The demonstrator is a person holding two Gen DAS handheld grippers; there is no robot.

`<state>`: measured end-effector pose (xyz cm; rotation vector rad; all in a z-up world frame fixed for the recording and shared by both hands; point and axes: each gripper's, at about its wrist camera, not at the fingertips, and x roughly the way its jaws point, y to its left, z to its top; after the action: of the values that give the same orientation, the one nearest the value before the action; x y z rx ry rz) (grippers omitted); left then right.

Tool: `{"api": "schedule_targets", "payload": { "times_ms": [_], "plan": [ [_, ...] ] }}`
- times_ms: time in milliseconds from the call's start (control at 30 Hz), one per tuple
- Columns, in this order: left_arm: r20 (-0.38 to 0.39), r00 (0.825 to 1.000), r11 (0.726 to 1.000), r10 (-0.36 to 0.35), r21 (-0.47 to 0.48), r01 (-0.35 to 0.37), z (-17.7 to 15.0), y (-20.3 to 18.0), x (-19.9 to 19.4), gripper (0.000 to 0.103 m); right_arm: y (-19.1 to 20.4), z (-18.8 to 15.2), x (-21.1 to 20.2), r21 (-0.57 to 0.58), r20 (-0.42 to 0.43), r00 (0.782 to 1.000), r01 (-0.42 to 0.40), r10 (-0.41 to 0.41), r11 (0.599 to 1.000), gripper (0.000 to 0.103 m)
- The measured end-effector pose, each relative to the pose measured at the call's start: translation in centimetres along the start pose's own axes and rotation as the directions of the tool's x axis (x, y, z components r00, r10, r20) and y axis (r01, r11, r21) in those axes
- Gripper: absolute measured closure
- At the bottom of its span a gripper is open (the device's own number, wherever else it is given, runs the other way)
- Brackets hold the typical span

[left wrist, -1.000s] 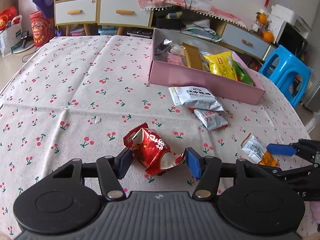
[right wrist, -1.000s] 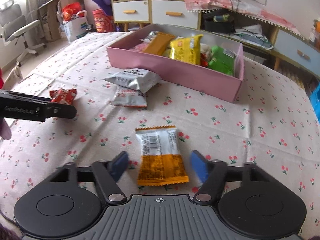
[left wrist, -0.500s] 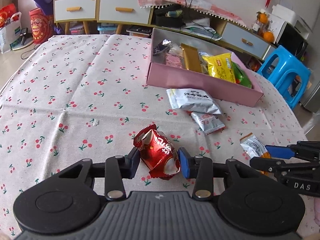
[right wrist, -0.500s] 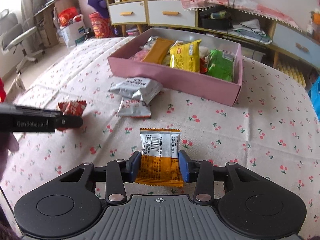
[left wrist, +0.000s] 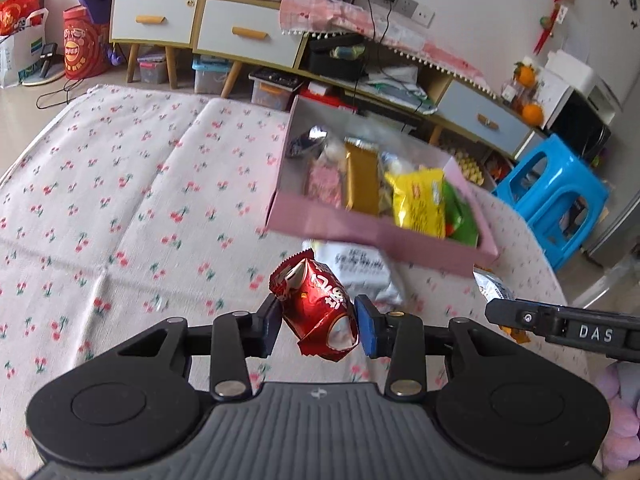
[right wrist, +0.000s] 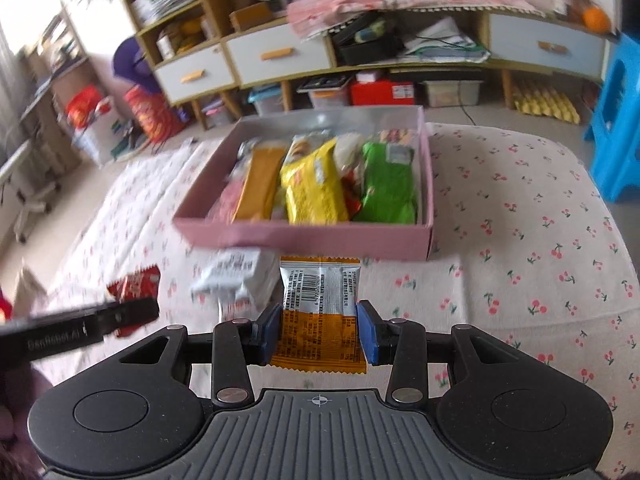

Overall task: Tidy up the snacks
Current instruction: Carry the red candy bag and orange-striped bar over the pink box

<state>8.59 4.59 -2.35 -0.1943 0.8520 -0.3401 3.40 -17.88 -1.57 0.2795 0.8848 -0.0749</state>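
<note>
My left gripper [left wrist: 318,326] is shut on a crinkled red snack packet [left wrist: 316,310], which hangs lifted above the cherry-print tablecloth [left wrist: 120,200]. My right gripper [right wrist: 318,330] is shut on an orange and silver snack packet [right wrist: 320,312], also raised off the cloth. Ahead of both stands the pink box [left wrist: 380,236] [right wrist: 304,238], holding several packets, among them a yellow one [right wrist: 312,188] and a green one [right wrist: 386,184]. A white packet [left wrist: 360,268] [right wrist: 236,276] lies on the cloth just in front of the box. The right gripper's finger shows at the right of the left wrist view.
A blue plastic stool [left wrist: 556,196] stands beside the table at the right. Low cabinets with drawers [left wrist: 200,32] and storage bins line the far wall. The left gripper's arm [right wrist: 80,324] crosses the lower left of the right wrist view.
Both grippers closed on their packets, the left on the red one and the right on the orange one, then lifted them off the cloth and moved toward the pink box.
</note>
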Motion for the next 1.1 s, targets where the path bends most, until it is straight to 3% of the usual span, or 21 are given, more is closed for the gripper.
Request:
{"api": "schedule_targets", "payload": {
  "times_ms": [433,633,867,1100],
  "plan": [
    [0.052,0.999,0.999,-0.011,-0.045,0.013,3.8,-1.1,2.9,0.067,-2.9,4.5,1.4,0.285,0.09,0.995,-0.073,0.049,0.956,0.064],
    [0.076,0.997,0.999,-0.019,0.043,0.016,5.8,-1.0,4.7,0.067,-4.2,6.4,2.9,0.291,0.121,0.992,-0.079,0.045,0.953,0.064],
    [0.098,0.994,0.977,0.048,0.204,-0.067,5.9,-2.2,6.2,0.066,-5.3,6.6,4.9,0.296,0.158,0.983,-0.133,0.089,0.946,0.064],
    [0.085,0.993,0.958,0.079,0.268,-0.099,6.2,-2.3,7.3,0.066,-5.1,7.0,6.0,0.239,0.162,0.985,-0.098,0.06,0.966,0.064]
  ]
}}
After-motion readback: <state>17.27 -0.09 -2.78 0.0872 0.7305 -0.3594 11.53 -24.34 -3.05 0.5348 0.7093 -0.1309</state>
